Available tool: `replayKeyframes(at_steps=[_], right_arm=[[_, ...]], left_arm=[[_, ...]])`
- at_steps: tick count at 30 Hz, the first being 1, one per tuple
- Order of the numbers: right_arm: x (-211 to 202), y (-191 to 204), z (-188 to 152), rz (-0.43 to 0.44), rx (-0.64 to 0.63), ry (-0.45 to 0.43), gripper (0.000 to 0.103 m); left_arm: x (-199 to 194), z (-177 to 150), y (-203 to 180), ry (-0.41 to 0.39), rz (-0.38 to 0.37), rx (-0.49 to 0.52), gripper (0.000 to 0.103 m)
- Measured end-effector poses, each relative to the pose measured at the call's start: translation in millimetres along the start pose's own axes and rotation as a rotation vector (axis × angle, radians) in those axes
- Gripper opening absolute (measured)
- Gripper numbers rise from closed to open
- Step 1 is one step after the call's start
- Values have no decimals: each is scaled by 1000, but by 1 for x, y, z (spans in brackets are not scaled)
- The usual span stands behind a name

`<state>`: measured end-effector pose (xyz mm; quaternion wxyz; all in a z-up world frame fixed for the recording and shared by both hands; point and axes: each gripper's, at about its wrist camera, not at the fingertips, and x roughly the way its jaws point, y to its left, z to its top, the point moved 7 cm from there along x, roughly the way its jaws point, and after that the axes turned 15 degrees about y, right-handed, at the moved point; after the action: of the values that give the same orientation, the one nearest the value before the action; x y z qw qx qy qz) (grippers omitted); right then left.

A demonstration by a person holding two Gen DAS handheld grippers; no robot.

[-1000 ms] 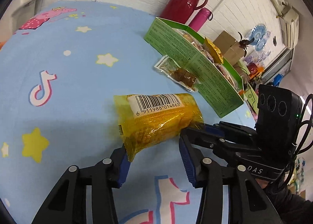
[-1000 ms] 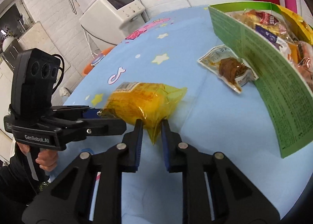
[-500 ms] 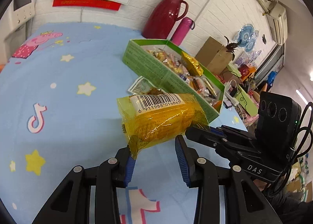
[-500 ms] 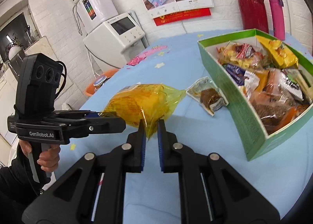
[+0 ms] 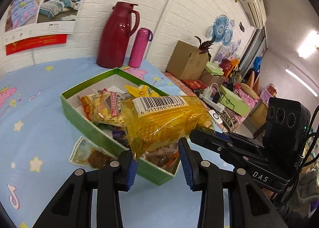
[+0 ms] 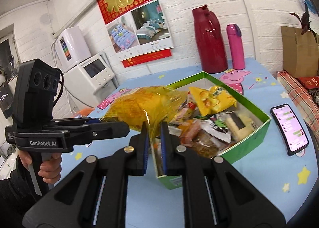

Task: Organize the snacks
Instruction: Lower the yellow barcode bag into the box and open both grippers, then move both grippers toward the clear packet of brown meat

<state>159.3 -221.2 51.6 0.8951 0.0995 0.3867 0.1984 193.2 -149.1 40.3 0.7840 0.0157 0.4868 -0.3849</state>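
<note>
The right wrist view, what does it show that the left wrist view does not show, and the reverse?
Only the right wrist view shows the phone lying on the table beside the green box, the white machines by the wall, and the hand holding the left gripper.

Only the left wrist view shows the barcode label on the yellow packet and the brown snack pack lying outside the box.

Both show the yellow packet over the box, the red jug and the pink bottle.
</note>
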Motion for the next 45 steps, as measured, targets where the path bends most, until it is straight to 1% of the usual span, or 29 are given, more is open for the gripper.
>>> replayKeyframes(at_steps=[2,3,4,5,6,7,8,10,11,13,17,19,21,28,32,40,45], right_arm=[[4,-19,2,-30,22,-1,13],[8,-28,2,-45,31,6,16],[13,-36,1,-70,37,18,16],[19,-46,-1,-111,42,39,29],[24,-54,-3,-163,49,53,53],[25,-61,-7,-210,52,49,60],[22,-63,-11,-229,46,28,68],[18,-66,-17,-225,40,7,68],[18,-68,-18,-216,47,6,68],[18,-71,-19,-210,71,9,69],[16,-66,-18,-185,91,8,70],[13,-60,-18,-178,88,3,70],[10,-51,-18,-176,81,-1,73],[1,-12,-22,-156,31,-7,74],[2,9,-27,-144,1,-4,74],[18,33,-42,-116,7,50,74],[27,37,-59,-91,46,90,74]], left_arm=[[18,12,-5,18,11,13,39],[26,16,-4,20,27,11,41],[37,20,-2,28,58,10,50],[45,23,2,43,84,0,59],[53,23,8,61,116,-27,80],[58,22,17,68,146,-72,85],[60,19,22,64,143,-99,85],[61,13,31,62,113,-124,85],[59,12,33,50,122,-122,87],[56,8,36,57,149,-127,87],[48,2,37,54,157,-141,87],[43,-1,37,46,164,-144,87],[36,-5,36,37,172,-144,87],[12,-24,31,10,173,-136,87],[-1,-35,35,-6,202,-142,87],[-14,-58,59,-7,232,-186,87],[-2,-67,81,11,294,-174,87]])
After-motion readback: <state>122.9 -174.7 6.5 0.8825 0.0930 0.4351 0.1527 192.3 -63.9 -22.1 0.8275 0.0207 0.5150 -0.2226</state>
